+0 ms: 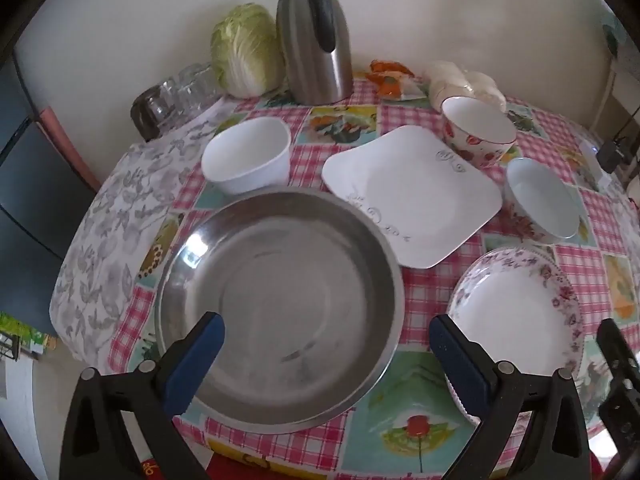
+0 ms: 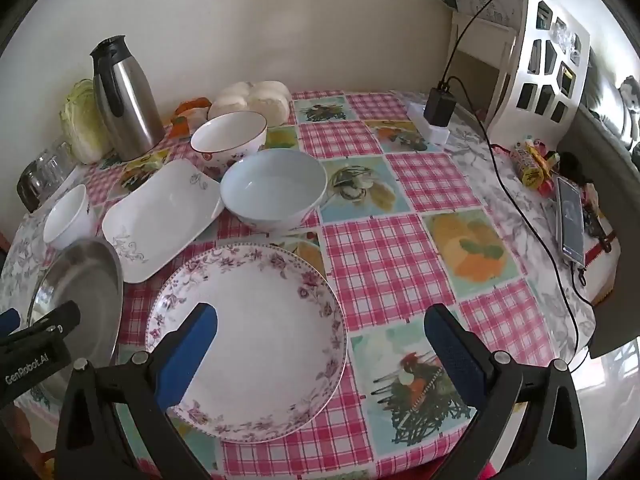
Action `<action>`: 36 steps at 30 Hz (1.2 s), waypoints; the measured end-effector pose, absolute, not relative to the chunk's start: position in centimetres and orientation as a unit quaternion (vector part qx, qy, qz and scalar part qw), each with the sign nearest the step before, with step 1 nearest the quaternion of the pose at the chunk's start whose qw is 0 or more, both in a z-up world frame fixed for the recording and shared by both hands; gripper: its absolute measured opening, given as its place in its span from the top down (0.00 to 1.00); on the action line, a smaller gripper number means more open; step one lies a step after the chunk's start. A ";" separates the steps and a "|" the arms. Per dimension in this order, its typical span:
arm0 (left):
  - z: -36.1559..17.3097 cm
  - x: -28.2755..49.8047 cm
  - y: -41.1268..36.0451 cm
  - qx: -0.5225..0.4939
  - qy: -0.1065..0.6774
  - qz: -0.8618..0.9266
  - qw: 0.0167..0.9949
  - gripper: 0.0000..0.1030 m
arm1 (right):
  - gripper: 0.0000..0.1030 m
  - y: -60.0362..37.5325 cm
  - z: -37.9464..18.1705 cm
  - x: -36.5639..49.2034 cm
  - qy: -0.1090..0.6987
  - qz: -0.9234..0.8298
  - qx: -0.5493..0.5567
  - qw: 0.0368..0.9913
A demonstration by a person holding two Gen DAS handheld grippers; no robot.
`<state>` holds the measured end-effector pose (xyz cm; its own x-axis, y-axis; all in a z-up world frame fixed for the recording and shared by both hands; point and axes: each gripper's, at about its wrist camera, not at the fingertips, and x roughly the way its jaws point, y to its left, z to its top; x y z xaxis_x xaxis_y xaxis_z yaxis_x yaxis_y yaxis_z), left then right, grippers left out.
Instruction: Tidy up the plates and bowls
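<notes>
A round steel plate [image 1: 280,304] lies on the checked tablecloth right under my left gripper [image 1: 326,334], which hangs open above its near half with nothing held. To its right sits a round plate with a floral rim [image 2: 248,336]; my right gripper [image 2: 320,326] hovers open over it, empty. Behind them are a square white plate [image 1: 412,196], a plain white bowl [image 1: 248,154], a pale blue bowl [image 2: 274,188] and a strawberry-patterned bowl [image 1: 478,130]. All the dishes rest separately on the table.
At the back stand a steel thermos jug [image 1: 316,36], a cabbage [image 1: 246,48], glass cups [image 1: 180,88] and bagged buns [image 2: 252,98]. On the right are a charger with cable [image 2: 438,106], a phone [image 2: 570,220] and a white basket [image 2: 540,64].
</notes>
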<state>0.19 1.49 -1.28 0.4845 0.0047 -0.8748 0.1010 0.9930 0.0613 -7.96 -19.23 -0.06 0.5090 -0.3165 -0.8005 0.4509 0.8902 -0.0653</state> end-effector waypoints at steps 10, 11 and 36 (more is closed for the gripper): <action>-1.1 0.4 2.2 0.001 0.511 -0.030 0.859 0.00 | 0.00 -18.6 0.6 -8.4 0.430 -0.222 0.075 0.872; -1.2 0.4 2.3 0.003 0.510 -0.030 0.859 0.00 | 0.00 -18.5 0.6 -8.4 0.430 -0.223 0.076 0.872; -2.2 0.9 3.7 -0.018 0.511 -0.012 0.860 0.00 | 0.00 -17.8 0.0 -8.1 0.427 -0.217 0.051 0.876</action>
<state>0.94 3.66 -2.21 0.4783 -0.0393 -0.8773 0.0024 0.9991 -0.0435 -8.15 -17.82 0.02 0.5410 -0.3365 -0.7707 0.4231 0.9009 -0.0963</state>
